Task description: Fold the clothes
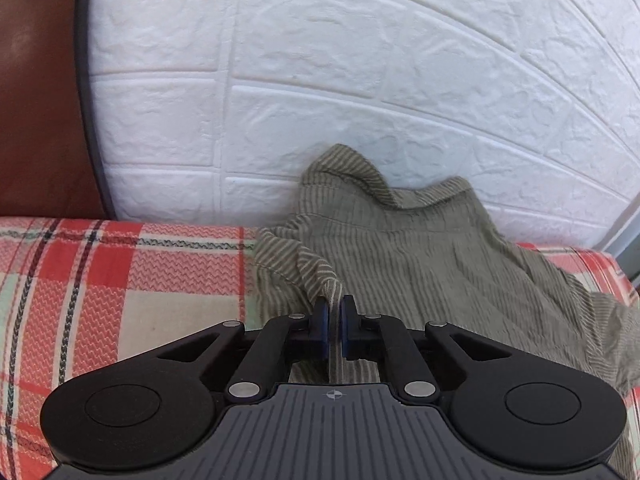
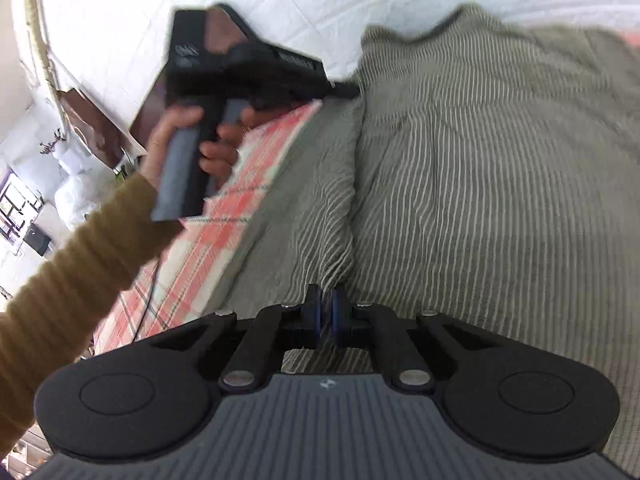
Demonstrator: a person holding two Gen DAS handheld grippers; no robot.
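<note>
Both hand-held grippers, left (image 1: pixel 335 322) and right (image 2: pixel 326 312), pinch the striped garment (image 1: pixel 400 248).

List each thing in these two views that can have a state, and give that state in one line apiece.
Left claw: shut on a pinched fold of the striped shirt.
Right claw: shut on another fold of the shirt.
Striped shirt: rumpled, not yet folded, lying on the plaid cover.
Plaid cover: spread flat under the shirt.
</note>
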